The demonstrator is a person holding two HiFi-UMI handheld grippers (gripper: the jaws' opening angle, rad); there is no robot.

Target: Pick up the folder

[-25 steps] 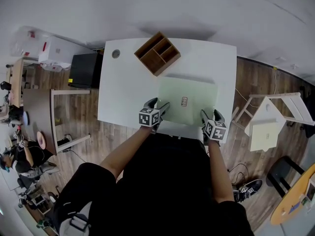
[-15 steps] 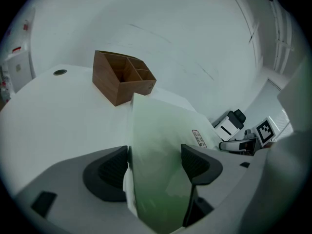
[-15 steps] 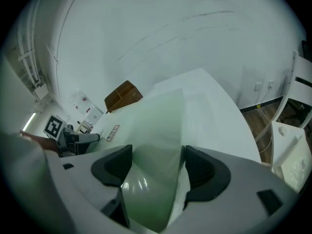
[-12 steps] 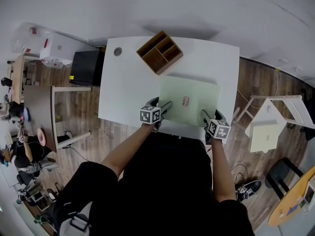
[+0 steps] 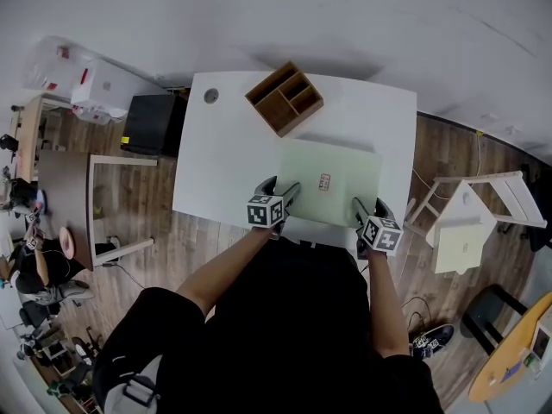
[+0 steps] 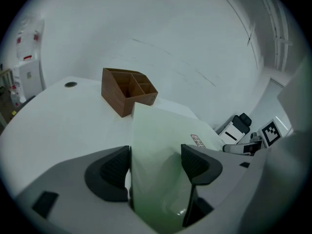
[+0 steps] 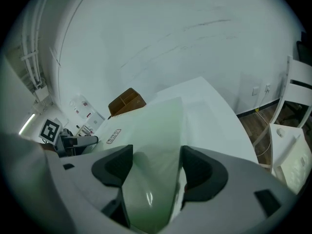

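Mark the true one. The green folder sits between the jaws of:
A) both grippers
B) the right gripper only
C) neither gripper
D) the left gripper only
A: the folder fills the gap between the jaws of the left gripper and of the right gripper, as each gripper's own view shows.
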